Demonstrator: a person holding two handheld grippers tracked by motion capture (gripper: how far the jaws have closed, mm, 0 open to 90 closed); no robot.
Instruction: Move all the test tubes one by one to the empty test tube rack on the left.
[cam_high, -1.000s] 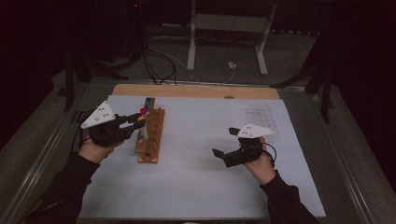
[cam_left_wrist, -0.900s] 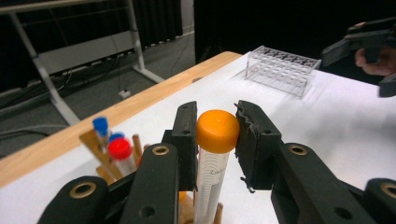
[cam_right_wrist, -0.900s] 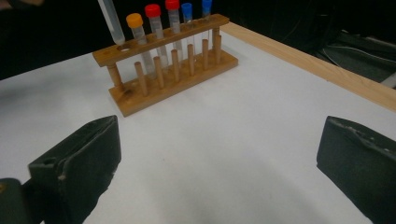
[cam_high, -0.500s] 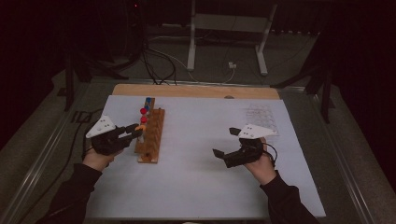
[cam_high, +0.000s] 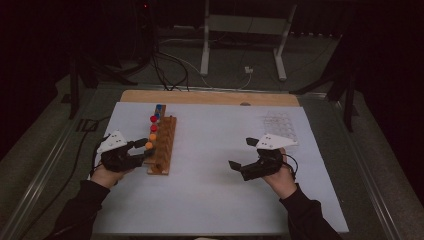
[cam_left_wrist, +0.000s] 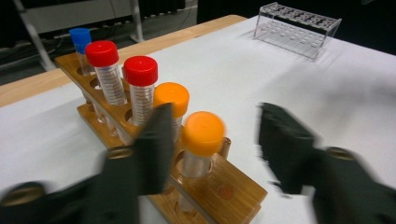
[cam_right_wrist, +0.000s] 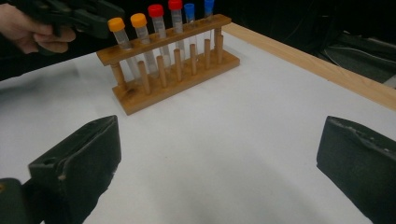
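Orange-capped tube (cam_left_wrist: 201, 140) sits in the near end hole of the wooden rack (cam_high: 162, 145), between the jaws of the left gripper (cam_high: 142, 151). Jaws have just been opening; in the left gripper view they stand apart on either side of the cap, the left one close beside it, the right one well clear. Tube released, upright in the rack.

Left hand (cam_high: 107, 172) low at the rack's near left end, forearm coming up from the bottom left of the high view, gripper pointing right toward the rack. Right hand (cam_high: 280, 175) rests right of centre, gripper (cam_high: 239, 152) pointing left, jaws wide apart with nothing between them.

Surface: white sheet (cam_high: 215, 165) over the table, wooden edge (cam_high: 210, 97) showing along the far side. Clear plastic rack (cam_high: 279, 125) lies at the far right, near the right hand. Room dark; cables and a metal stand (cam_high: 240, 30) on the floor beyond the table.

View differences: left gripper view gives the row in close-up, namely two orange caps, two red caps (cam_left_wrist: 140, 70), then one blue cap (cam_left_wrist: 80, 35). Right gripper view shows the rack side-on with a second blue cap (cam_right_wrist: 209, 4) at its far end, six tubes in all, and the left gripper (cam_right_wrist: 88, 18) just beside the nearest orange cap. High view gives both forearms in dark sleeves.
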